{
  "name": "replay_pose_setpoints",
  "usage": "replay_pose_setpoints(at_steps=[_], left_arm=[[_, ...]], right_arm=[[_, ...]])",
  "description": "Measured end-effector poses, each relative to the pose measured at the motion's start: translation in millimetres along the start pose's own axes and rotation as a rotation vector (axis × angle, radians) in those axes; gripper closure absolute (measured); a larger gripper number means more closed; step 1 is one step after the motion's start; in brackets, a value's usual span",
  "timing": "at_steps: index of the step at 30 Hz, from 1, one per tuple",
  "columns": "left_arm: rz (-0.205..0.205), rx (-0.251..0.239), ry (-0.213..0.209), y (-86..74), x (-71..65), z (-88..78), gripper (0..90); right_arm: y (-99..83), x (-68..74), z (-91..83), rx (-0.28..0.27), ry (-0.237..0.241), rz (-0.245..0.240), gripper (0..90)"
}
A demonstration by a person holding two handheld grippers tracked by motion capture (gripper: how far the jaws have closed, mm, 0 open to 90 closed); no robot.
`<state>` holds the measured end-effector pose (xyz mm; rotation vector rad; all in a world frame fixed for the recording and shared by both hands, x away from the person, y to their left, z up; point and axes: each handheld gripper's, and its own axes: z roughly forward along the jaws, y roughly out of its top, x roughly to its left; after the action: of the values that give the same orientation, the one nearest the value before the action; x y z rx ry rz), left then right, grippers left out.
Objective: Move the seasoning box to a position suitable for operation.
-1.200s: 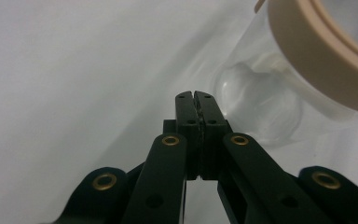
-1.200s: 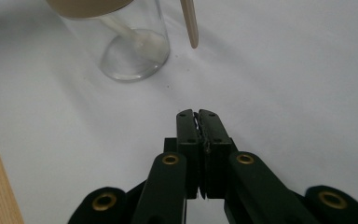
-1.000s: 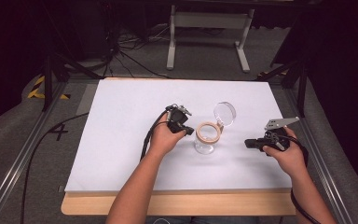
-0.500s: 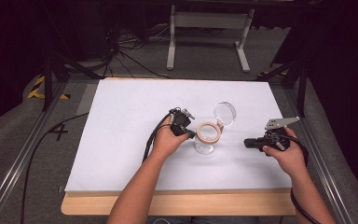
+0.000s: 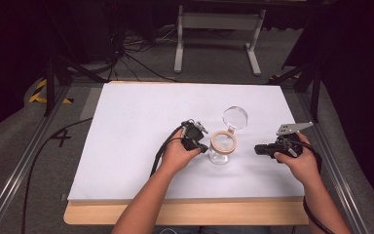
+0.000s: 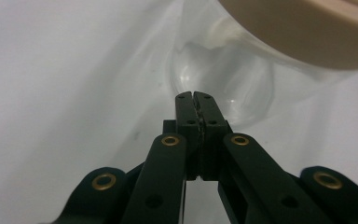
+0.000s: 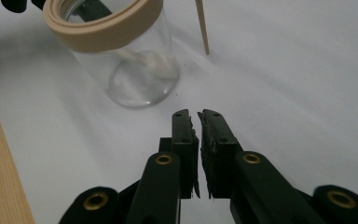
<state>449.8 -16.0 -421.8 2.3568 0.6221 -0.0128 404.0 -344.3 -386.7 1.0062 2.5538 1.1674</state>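
A small clear glass jar with a tan rubbery ring around its mouth [image 5: 222,147] stands upright near the middle of the white matte sheet covering the bench [image 5: 136,122], a little toward the person's side. Its round glass lid [image 5: 235,117], hinged open, stands up behind the jar on the far side. In the right gripper view the jar [image 7: 121,56] is smooth and see-through, with a thick curved base resting flat on the sheet, and a thin tan edge of the lid [image 7: 202,28] rises beside it. The left gripper [image 5: 198,144], black and hard-edged, sits just beside the jar's left wall; in its own view the left gripper [image 6: 194,95] has its jaws pressed together with nothing between them, their tips right at the glass base, though contact cannot be told. The right gripper [image 5: 258,148] lies apart from the jar on its right side, pointing toward it; in its own view its jaws are all but closed, a thin slit between the rough pads, and they hold nothing. Bare white sheet spreads wide to the left and far side, and a light wooden bench edge [image 5: 185,212] runs along the near side.
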Motion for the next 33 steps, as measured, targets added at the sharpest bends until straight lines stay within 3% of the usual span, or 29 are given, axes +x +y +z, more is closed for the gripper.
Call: replay_pose_setpoints(at_steps=[8, 12, 18, 22, 26, 33], left_arm=[[0.079, 0.032, -0.014, 8.0, -25.6, 8.9, 88.7], [0.099, 0.045, -0.017, 11.7, -32.3, 12.4, 87.8], [0.073, 0.045, -0.011, 14.8, -36.8, 14.8, 87.6], [0.062, 0.010, -0.012, 14.5, -34.5, 11.0, 87.1], [0.032, -0.002, 0.005, 15.2, -32.3, 2.4, 87.3], [0.031, -0.060, 0.021, 22.5, -29.2, -17.4, 88.5]], right_arm=[[0.0, -0.5, -3.2, -0.006, -0.003, 0.005, 84.7], [-0.3, -1.2, -4.0, -0.008, -0.005, 0.004, 84.7], [0.3, -1.3, -4.2, -0.012, -0.006, 0.003, 84.7], [1.5, 0.3, -4.2, -0.009, 0.000, 0.000, 84.8], [2.2, -0.1, -5.3, -0.014, -0.004, -0.004, 85.3], [2.9, 1.2, -9.0, -0.012, 0.027, 0.017, 90.0]])
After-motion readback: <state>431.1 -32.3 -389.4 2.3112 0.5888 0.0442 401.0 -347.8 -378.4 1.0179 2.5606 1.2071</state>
